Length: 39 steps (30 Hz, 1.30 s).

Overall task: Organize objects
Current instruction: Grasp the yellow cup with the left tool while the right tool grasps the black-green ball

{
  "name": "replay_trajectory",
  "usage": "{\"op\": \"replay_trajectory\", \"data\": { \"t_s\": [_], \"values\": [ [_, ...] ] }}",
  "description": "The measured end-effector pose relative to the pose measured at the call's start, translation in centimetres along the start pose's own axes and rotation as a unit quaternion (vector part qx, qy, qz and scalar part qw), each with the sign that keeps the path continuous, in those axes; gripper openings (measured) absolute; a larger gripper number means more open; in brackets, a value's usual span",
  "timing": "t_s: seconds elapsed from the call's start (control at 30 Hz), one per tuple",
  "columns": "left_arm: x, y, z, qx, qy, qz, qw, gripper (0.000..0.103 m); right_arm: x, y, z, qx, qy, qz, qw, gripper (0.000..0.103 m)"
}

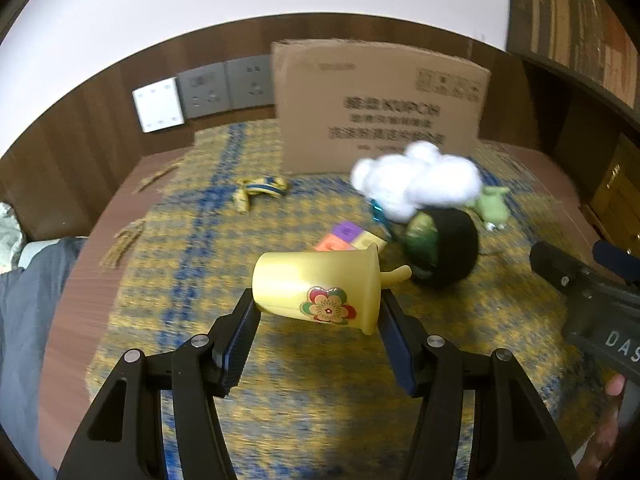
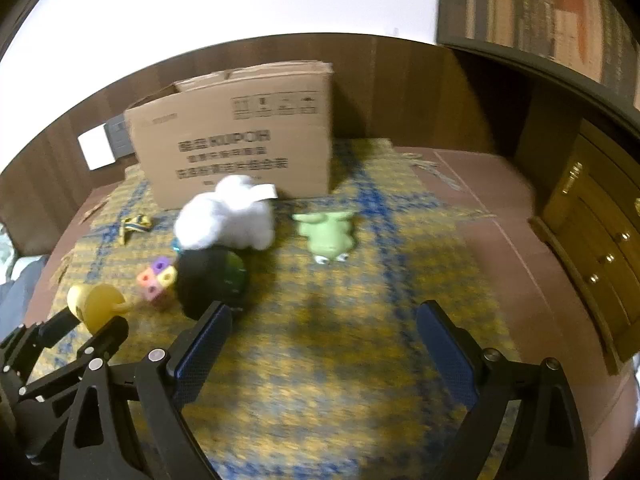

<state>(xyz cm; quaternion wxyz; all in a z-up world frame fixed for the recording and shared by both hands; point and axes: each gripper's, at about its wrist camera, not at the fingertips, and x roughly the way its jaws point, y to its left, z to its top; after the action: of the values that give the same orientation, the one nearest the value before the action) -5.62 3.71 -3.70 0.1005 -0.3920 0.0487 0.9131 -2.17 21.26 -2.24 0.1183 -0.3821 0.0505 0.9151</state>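
Fingers (image 1: 246, 312) around yellow cup (image 1: 316, 288)

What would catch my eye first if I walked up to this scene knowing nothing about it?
Probably the yellow plastic cup with a flower sticker, lying sideways and clamped in the left gripper above the yellow-and-blue woven mat. Behind it a fluffy white plush toy sits against a black round object, with a green frog toy to their right. A big cardboard box stands at the back; the right gripper is open and empty.
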Motion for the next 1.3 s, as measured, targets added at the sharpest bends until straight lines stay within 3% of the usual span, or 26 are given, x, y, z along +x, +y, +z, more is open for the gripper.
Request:
{"op": "replay_trajectory", "data": {
  "t_s": [0.4,0.77,0.83,1.07,1.3],
  "values": [
    [0.5,5.5,0.7,-0.039,-0.003,0.030,0.9988,0.058,3.1,5.6,1.1,-0.027,0.027,0.028,0.999,0.094],
    [2.2,6.5,1.1,-0.041,0.009,0.025,0.9988,0.058,6.2,7.1,1.2,-0.026,0.058,0.027,0.998,0.094],
    [2.3,6.5,1.2,-0.041,0.010,0.024,0.9988,0.058,6.5,7.0,1.2,-0.024,0.061,0.027,0.997,0.092],
    [2.2,6.2,1.5,-0.042,0.007,0.025,0.9988,0.058,6.5,6.6,1.1,-0.019,0.066,0.045,0.997,0.063],
    [1.3,6.0,1.5,-0.042,-0.001,0.032,0.9986,0.058,5.6,6.4,1.0,-0.018,0.057,0.048,0.997,0.062]
  ]
}}
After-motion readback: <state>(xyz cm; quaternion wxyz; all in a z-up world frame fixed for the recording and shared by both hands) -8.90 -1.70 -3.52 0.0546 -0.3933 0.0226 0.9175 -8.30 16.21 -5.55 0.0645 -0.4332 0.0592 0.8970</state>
